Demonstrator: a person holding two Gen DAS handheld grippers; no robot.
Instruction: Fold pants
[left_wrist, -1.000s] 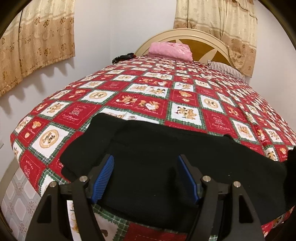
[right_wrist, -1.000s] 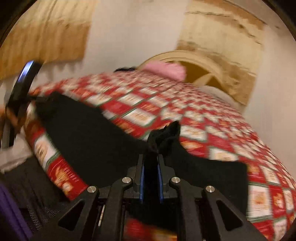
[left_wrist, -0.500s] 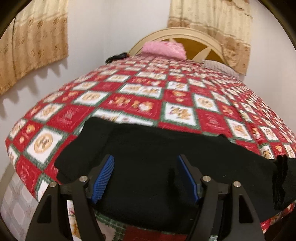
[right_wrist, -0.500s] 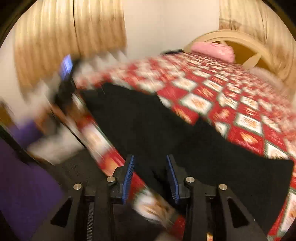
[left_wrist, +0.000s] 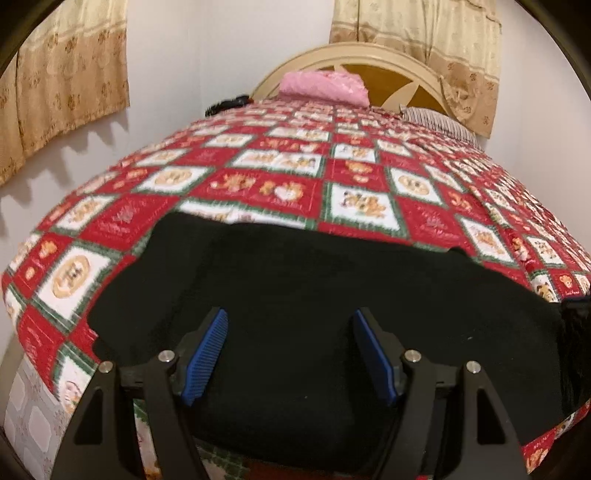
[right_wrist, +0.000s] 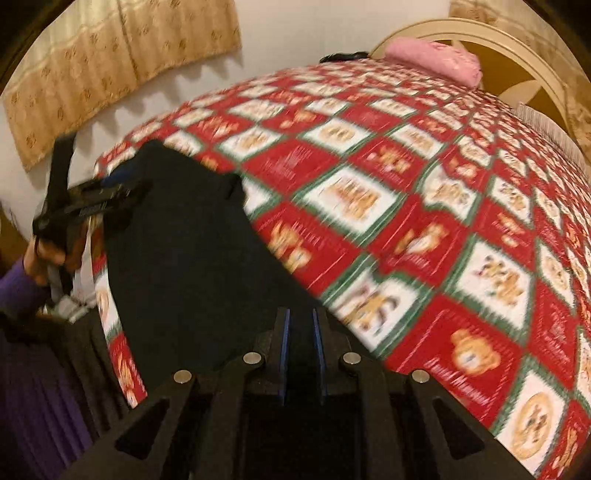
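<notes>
Where quilt (left_wrist: 280, 177) spreads, one pants (left_wrist: 295, 295), two curtains (left_wrist: 66, 85)

Red-green-white patchwork bedspread (left_wrist: 280, 184) with bear motifs covers bed. Pink folded blanket (left_wrist: 325, 86) at 12 o'clock against cream arched headboard (left_wrist: 402, 66). Striped pillow (left_wrist: 439, 123) at 1 o'clock. Dark object (left_wrist: 227, 105) at 11 o'clock by wall, too small to identify. Beige patterned curtains: one at 10 o'clock (left_wrist: 66, 85), one at 1 o'clock (left_wrist: 443, 48). Pale tiled floor (left_wrist: 26, 417) at 8 o'clock.
</notes>
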